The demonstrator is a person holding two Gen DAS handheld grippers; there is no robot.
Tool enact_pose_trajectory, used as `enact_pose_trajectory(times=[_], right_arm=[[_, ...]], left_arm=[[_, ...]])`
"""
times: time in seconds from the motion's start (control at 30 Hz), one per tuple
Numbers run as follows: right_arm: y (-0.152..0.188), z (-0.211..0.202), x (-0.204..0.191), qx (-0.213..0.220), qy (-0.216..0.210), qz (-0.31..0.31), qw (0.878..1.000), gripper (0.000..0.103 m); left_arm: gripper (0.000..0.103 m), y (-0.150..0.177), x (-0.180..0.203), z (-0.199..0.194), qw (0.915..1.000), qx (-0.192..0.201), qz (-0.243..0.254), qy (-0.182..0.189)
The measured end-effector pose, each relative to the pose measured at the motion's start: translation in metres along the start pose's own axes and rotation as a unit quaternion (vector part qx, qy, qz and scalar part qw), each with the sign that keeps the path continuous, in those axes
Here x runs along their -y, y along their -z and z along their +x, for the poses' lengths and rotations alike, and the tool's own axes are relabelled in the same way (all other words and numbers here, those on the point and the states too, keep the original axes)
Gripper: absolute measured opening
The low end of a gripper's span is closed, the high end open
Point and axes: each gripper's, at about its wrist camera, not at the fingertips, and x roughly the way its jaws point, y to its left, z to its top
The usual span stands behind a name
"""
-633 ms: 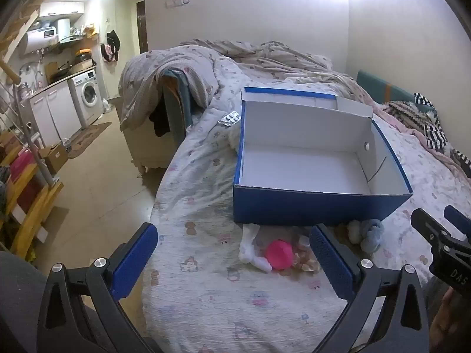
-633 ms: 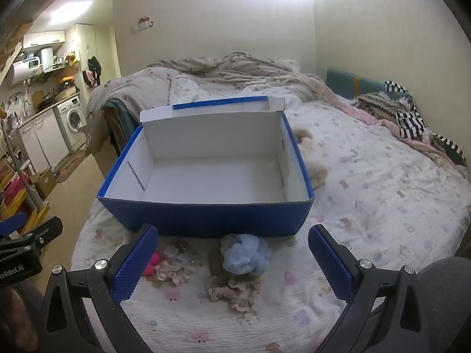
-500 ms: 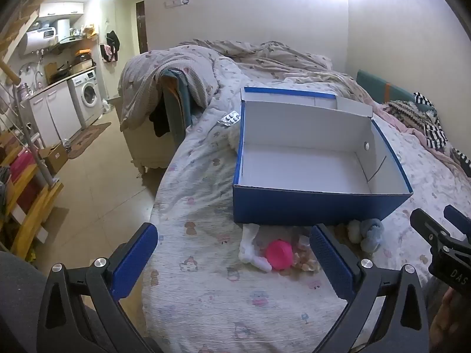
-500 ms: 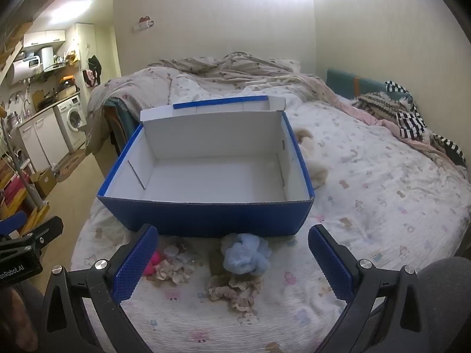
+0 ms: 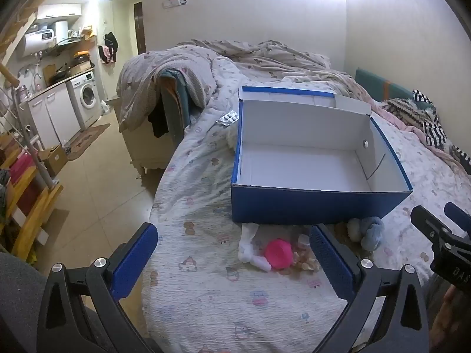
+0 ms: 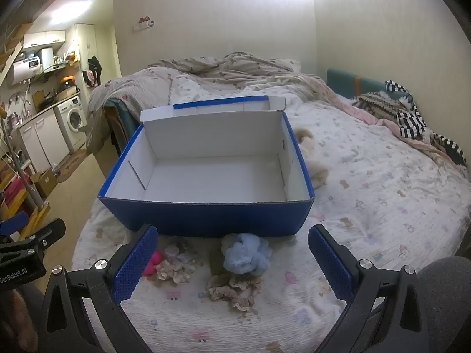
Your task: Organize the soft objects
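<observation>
A bedroom, its bed (image 6: 382, 206) in patterned sheets: both tools, left (image 5: 234, 260) and right (image 6: 232, 261), gape wide and empty above scrunchies (image 6: 232, 289), a blue puff (image 6: 245, 253) and a pink ball (image 5: 278, 253); beyond, touching the puff, an empty blue box (image 6: 206, 220).

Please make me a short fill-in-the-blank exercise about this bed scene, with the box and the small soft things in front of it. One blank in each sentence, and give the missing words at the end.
1. The inside of the blue box holds ____ at all.
2. The light blue scrunchie lies on the bed, just in ____ of the box.
3. The jaws of the right gripper stand wide ____.
4. The round toy beside the white sock is ____ in colour.

Missing words: nothing; front; open; pink
</observation>
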Motion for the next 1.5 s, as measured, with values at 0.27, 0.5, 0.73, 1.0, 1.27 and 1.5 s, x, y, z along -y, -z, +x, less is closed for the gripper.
enact_pose_trajectory(times=[0.27, 0.5, 0.73, 1.0, 1.27, 1.5], right_arm=[[-0.0001, 0.0004, -0.0006, -0.001, 0.000, 0.000, 1.000, 0.103], [-0.0001, 0.0006, -0.0009, -0.001, 0.001, 0.000, 1.000, 0.103], [0.0000, 0.0007, -0.0009, -0.001, 0.000, 0.000, 1.000, 0.103], [0.0004, 0.0009, -0.0018, -0.002, 0.001, 0.000, 1.000, 0.103], [0.0004, 0.0006, -0.0021, -0.002, 0.000, -0.001, 1.000, 0.103], [0.0006, 0.0011, -0.0026, -0.003, 0.001, -0.001, 1.000, 0.103]], left_arm=[[0.103, 0.0022, 0.0049, -0.0007, 1.0000, 0.002, 0.002, 0.005], [0.103, 0.0015, 0.0040, 0.0002, 1.0000, 0.003, 0.001, 0.004], [0.103, 0.0013, 0.0025, 0.0001, 1.0000, 0.003, 0.000, 0.004], [0.103, 0.0012, 0.0028, -0.0001, 1.0000, 0.003, -0.001, 0.004], [0.103, 0.0013, 0.0030, -0.0003, 1.0000, 0.003, -0.001, 0.003], [0.103, 0.0012, 0.0030, -0.0002, 1.0000, 0.003, -0.001, 0.004]])
